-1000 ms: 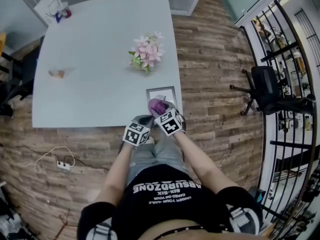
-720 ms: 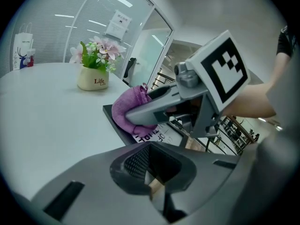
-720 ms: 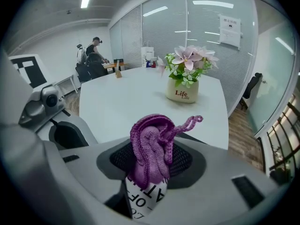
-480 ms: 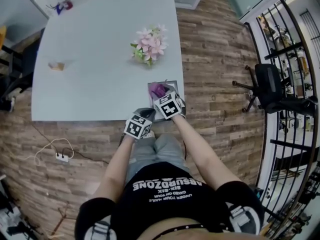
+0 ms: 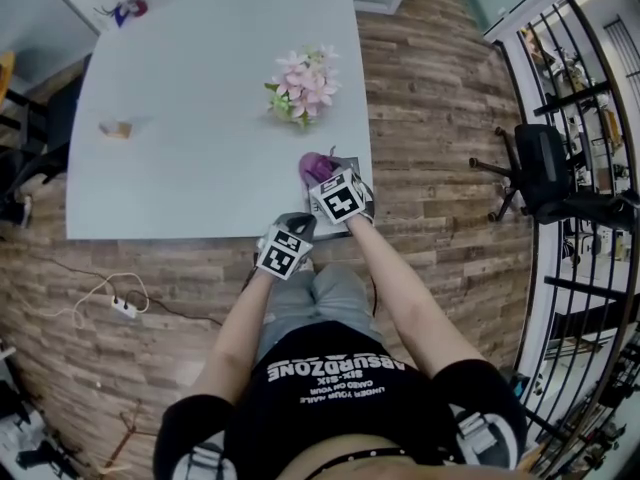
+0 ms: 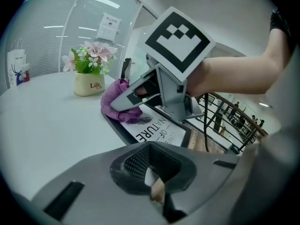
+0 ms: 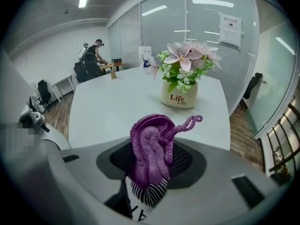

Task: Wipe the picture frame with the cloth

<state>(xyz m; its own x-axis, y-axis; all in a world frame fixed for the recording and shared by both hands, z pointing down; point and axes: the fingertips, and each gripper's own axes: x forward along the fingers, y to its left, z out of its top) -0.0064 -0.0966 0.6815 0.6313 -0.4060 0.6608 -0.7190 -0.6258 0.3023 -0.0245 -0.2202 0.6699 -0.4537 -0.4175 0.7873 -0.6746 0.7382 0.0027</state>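
One swipe further: right hand-held gripper (image 5: 324, 175), clamping the cloth (image 5: 316, 165), slid it up the frame (image 6: 157, 128); left hand-held gripper (image 5: 296, 222) closed, idle

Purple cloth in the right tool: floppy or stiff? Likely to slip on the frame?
Probably floppy: the cloth bunches into folds in the right tool, a loop trailing free. Its knit looks grippy, so it should drag rather than slide on the picture frame.
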